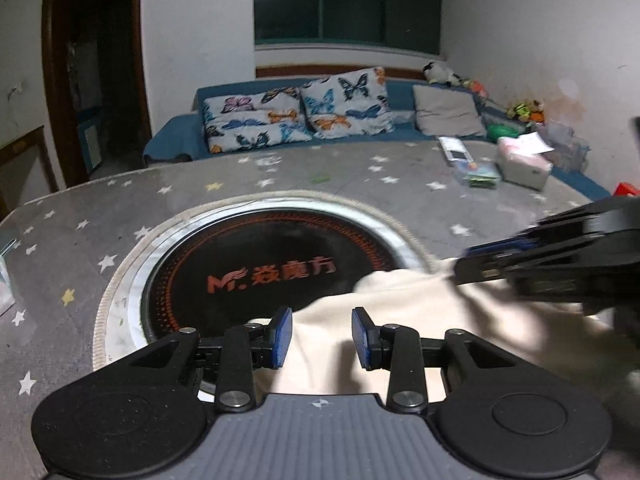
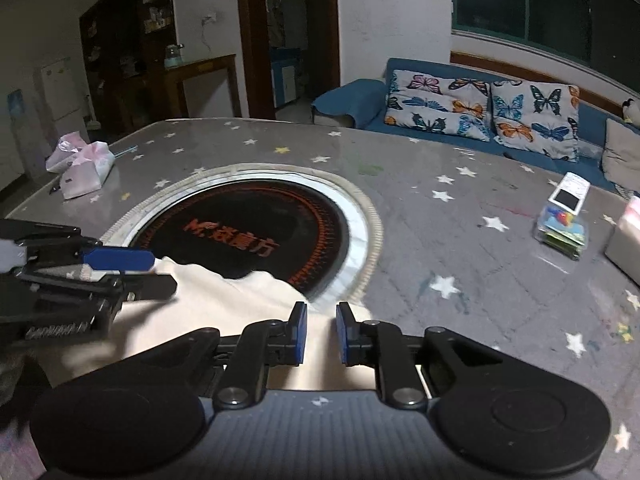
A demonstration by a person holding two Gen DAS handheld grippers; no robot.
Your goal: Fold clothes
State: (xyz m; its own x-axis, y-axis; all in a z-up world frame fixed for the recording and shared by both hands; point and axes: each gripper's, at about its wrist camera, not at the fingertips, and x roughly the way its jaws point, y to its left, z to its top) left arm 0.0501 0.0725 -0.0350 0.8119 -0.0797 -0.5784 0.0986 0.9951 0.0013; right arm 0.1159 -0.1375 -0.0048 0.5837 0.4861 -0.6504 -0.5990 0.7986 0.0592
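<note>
Grey star-printed cloth covers the table [image 1: 120, 208] under me, with a round black cooktop [image 1: 256, 256] sunk into its middle. My left gripper [image 1: 322, 338] has its blue pads parted with nothing clamped between them; the cream garment [image 1: 392, 312] lies directly beneath and ahead of that gap. My right gripper [image 2: 321, 332] also stands apart, a narrower gap, cream cloth showing below it. Both hands are over the same heap: the left over its left part, the right over its far right corner where the cloth meets the cooktop's metal rim [image 2: 360, 232]. The garment runs crosswise between my two grippers, its far edge draped onto the black glass. I judge neither hand is clearly nearer; each should drop straight down onto its own end. Beyond sit a tissue pack [image 2: 86, 174] and the blue sofa [image 1: 400, 92] with butterfly cushions [image 1: 344, 100].
</note>
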